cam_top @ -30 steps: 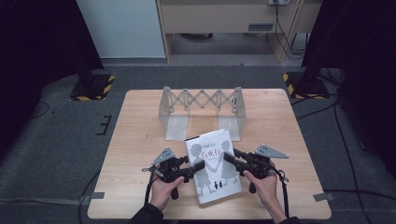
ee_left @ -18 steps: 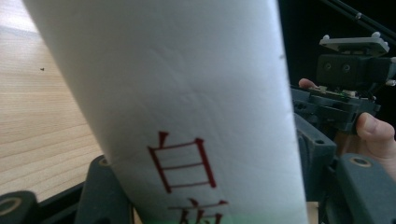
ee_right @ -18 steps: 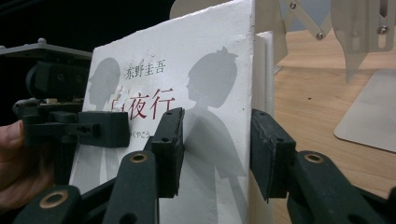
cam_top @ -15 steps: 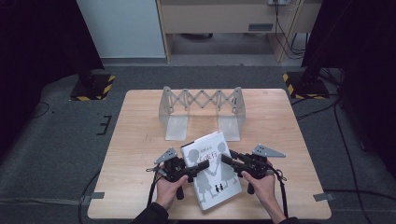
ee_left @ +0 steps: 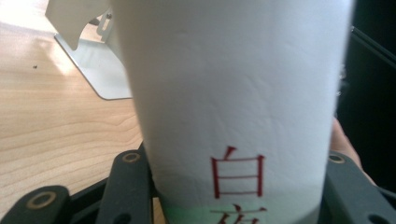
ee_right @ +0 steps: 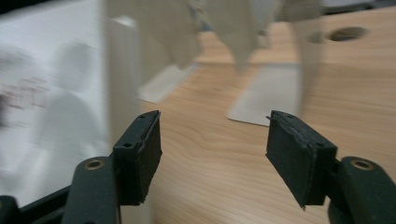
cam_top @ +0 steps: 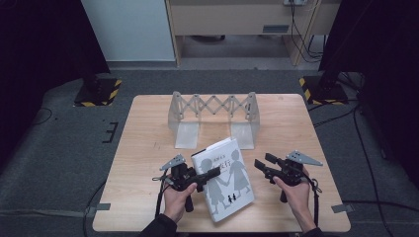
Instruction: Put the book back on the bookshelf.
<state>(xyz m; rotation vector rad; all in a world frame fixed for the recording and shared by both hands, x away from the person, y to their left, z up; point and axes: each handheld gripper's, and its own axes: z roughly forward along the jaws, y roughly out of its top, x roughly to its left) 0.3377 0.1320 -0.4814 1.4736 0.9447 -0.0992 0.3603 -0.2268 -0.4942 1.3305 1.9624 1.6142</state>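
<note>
Left claw (cam_top: 213,174) low over the desk (cam_top: 148,148), clenched on the spine edge of a white book (cam_top: 228,183), tilted; right claw (cam_top: 261,166) released, just beside the book's far edge. Book with grey child figures and red lettering, near a folding metal rack (cam_top: 212,106)

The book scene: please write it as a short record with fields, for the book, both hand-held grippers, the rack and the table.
book: white book, silhouette figures on the cover, one edge raised off the table
left hand-held gripper: shut on the book's spine side
right hand-held gripper: open, apart from the book, to its right
rack: pale expanding rack, behind the book, no books in it
table: light wooden table
</note>
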